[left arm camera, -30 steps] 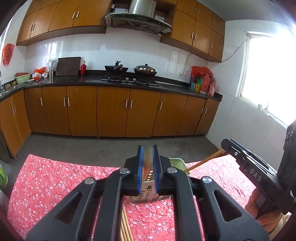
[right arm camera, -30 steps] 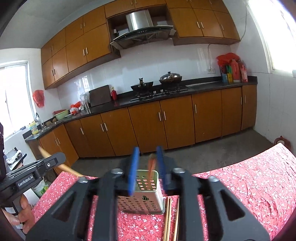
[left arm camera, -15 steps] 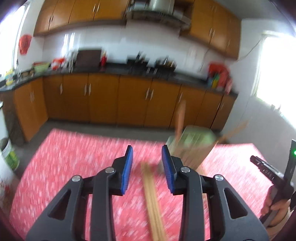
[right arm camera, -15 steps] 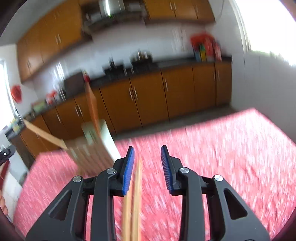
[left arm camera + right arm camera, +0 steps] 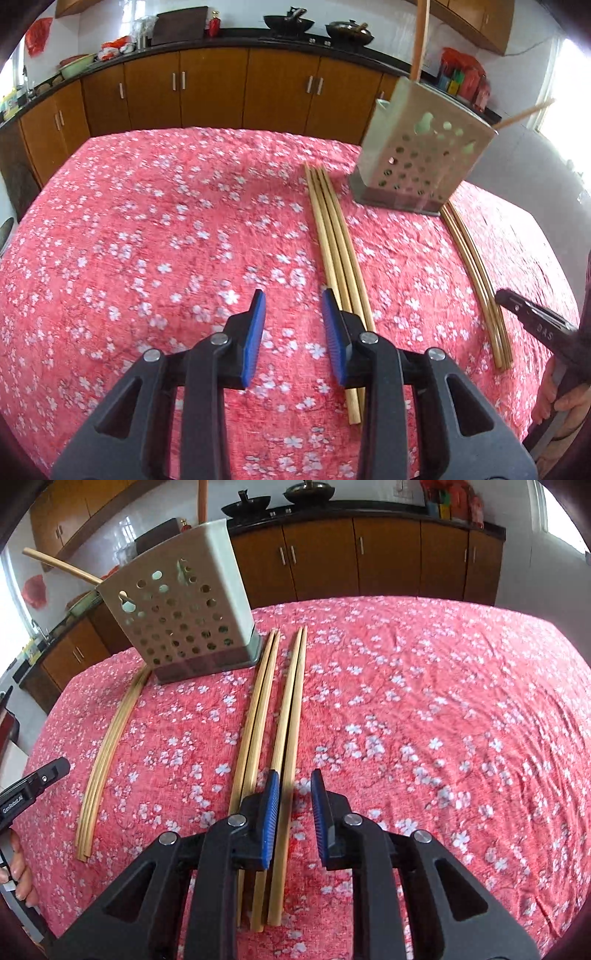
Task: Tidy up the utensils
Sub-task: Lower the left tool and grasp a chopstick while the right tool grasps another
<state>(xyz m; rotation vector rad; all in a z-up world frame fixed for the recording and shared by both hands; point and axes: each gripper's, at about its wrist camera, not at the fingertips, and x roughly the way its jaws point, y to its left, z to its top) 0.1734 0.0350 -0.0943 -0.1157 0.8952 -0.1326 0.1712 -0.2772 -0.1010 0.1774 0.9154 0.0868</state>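
A perforated metal utensil holder (image 5: 421, 158) (image 5: 181, 616) stands on the red flowered cloth with two chopsticks sticking out of it. My left gripper (image 5: 293, 295) hovers low over the cloth, open and empty. A bundle of chopsticks (image 5: 336, 251) lies just right of its right finger. A second bundle (image 5: 476, 280) lies farther right, near my right gripper (image 5: 532, 321). In the right wrist view my right gripper (image 5: 295, 775) is open with its jaws closing. A chopstick pair (image 5: 291, 716) lies between them, close to the left pad. Another pair (image 5: 258, 716) lies beside it.
The table's far edge runs behind the holder, with brown kitchen cabinets (image 5: 214, 88) and a dark counter beyond. A third bundle of chopsticks (image 5: 107, 746) lies left of the holder near my left gripper (image 5: 33, 786). A person's hand (image 5: 565, 391) holds the right gripper.
Both grippers have dropped from above the holder down to the cloth and tilted downward. The left jaws opened, leaving a chopstick in the holder. The right jaws have narrowed over a pair.
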